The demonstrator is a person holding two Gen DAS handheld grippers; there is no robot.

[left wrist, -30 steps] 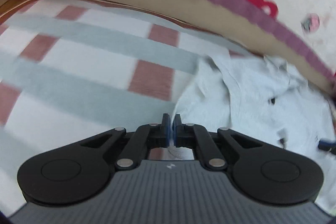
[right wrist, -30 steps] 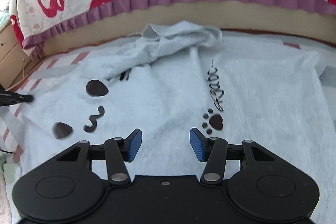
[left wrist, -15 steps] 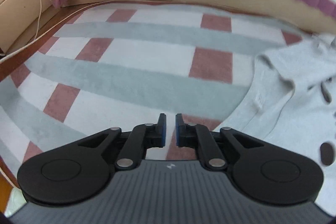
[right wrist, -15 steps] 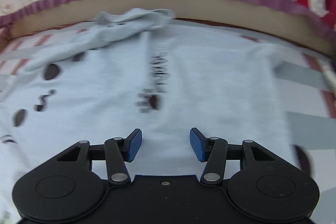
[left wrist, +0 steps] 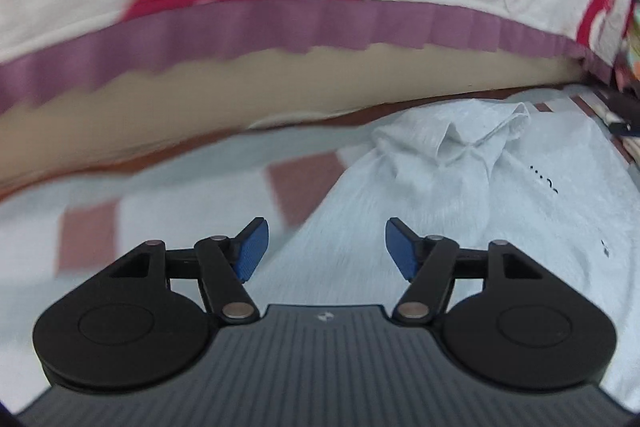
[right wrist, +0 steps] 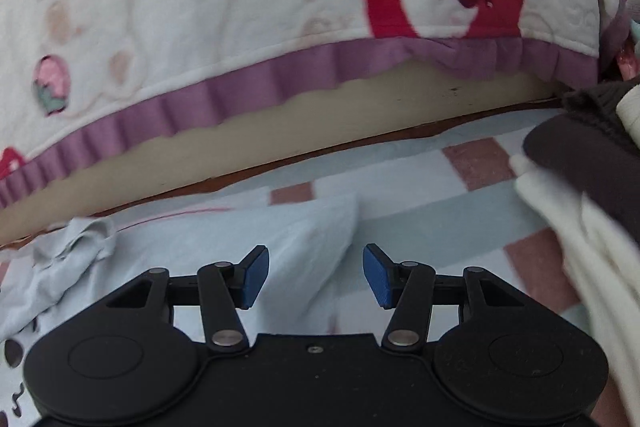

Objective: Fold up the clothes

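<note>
A pale blue T-shirt (left wrist: 460, 195) with dark prints lies spread on the checked cloth; its crumpled collar (left wrist: 472, 135) sits near the far edge. My left gripper (left wrist: 326, 249) hovers over the shirt's left edge, its jaws opening, nothing between the blue pads. In the right wrist view the shirt's sleeve corner (right wrist: 280, 231) lies just ahead of my right gripper (right wrist: 316, 277), which stands open and empty above it. The bunched collar (right wrist: 76, 247) shows at the left of that view.
A checked cloth (left wrist: 168, 195) of grey, white and dusty red covers the surface. Behind it rises a bed side with a white cartoon-print quilt (right wrist: 240, 7) and purple frill. Dark and cream folded clothes (right wrist: 592, 195) lie at the right.
The left gripper went from shut to open and swung right from the bare checked cloth onto the shirt. The right gripper slid right across the shirt to its sleeve end, staying open.
</note>
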